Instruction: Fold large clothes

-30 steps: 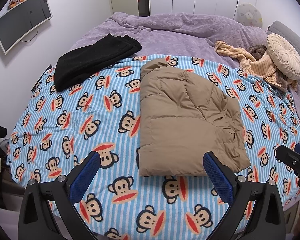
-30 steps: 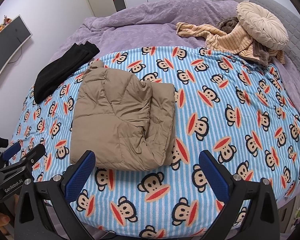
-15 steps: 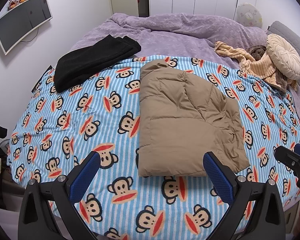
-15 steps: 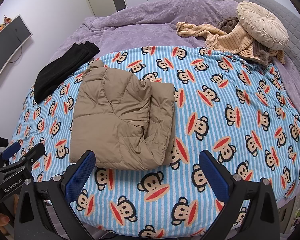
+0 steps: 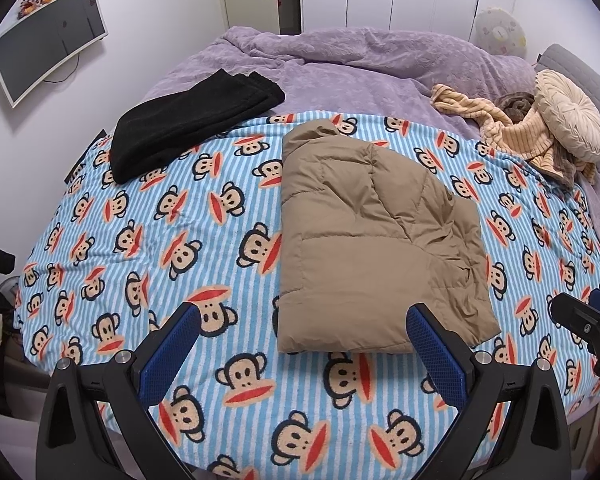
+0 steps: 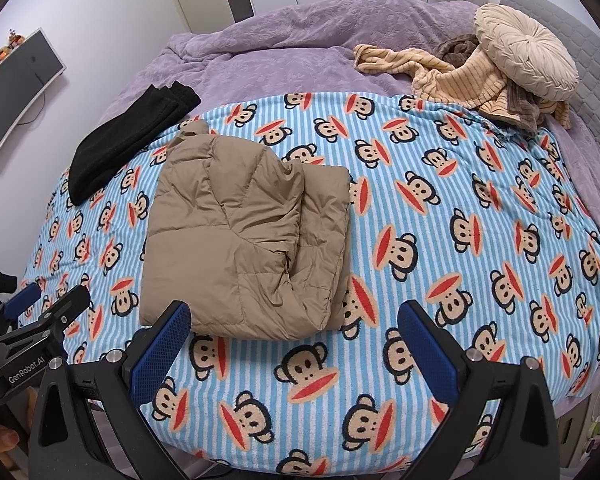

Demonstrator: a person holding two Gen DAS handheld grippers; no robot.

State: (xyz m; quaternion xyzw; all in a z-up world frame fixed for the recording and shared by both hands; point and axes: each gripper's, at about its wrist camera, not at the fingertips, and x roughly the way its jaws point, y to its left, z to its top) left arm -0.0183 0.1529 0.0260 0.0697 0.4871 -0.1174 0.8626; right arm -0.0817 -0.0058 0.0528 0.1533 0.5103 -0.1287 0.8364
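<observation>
Two grippers, both with jaws spread wide and holding nothing. Left gripper (image 5: 300, 336) and right gripper (image 6: 296, 332) hang off the near edge of the bed, clear of the fabric.

The tan puffer jacket (image 5: 364, 236) lies folded into a compact rectangle on the monkey-print blanket (image 5: 160, 240), roughly mid-bed, slightly toward the near edge. Left side is a clean fold line; right side shows stacked layers, with a lower flap sticking out past the top layer (image 6: 324, 216). Looks like the fold is basically done, so hands pulled back to check or to reach for the next piece.

Folded black garment (image 5: 188, 120) sits far left, well apart from the jacket, probably a finished pile. An unfolded striped beige garment (image 6: 452, 76) is heaped at the far right under a round cushion (image 6: 524, 60); can't tell how many items are in that heap.

Room: lots of open blanket right of the jacket and a strip in front of it. Jacket's near hem lies just beyond both grippers. Bed edge drops off right below the jaws.
</observation>
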